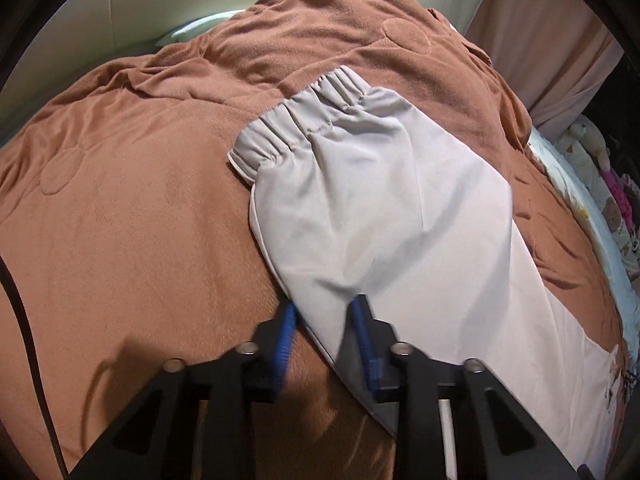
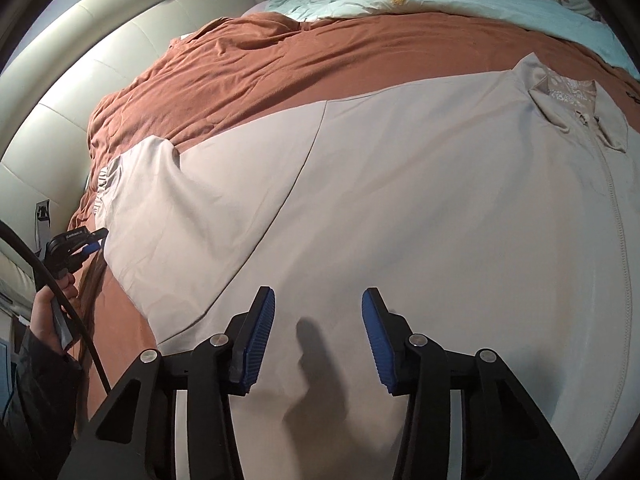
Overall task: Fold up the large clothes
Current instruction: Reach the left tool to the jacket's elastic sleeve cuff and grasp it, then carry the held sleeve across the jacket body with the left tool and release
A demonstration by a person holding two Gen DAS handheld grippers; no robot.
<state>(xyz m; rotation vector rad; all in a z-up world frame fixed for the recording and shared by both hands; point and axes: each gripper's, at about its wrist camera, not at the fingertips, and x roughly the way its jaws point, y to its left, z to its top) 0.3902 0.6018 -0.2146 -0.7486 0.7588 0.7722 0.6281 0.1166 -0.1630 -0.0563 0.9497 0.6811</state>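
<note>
Beige, smooth woven fabric covers most of both views: it is a large zip-front jacket (image 2: pixel 400 200) that lies spread flat, front side up, on the rust-brown quilted bedspread (image 1: pixel 120 220) of a bed. It seems to be laid open like this so that the sleeves and sides can be folded inward one by one.

In the right wrist view the collar with a printed lining (image 2: pixel 572 96) is at about 2 o'clock, the zipper runs down from it, and the long sleeve (image 2: pixel 160 208) stretches out toward 9 o'clock. Its gathered elastic cuff (image 1: pixel 296 128) appears in the left wrist view at about 12 o'clock.

The left gripper (image 1: pixel 326 312) is at the edge of this sleeve. One blue ribbed finger lies on top of the cloth and the other goes under the edge, so the fingers seem to be closing on the sleeve border, but a gap between them is visible and I cannot tell if the cloth is really pinched. I judge that this place, some way behind the cuff, is chosen so that the sleeve can be carried across the body of the jacket.

The right gripper (image 2: pixel 318 312) hovers over the lower front panel with its fingers wide apart and holds nothing. Probably it waits there to press the body down, or to take the hem next. A pale patterned duvet (image 2: pixel 440 4) lies at 12 o'clock, beyond the bedspread.
</note>
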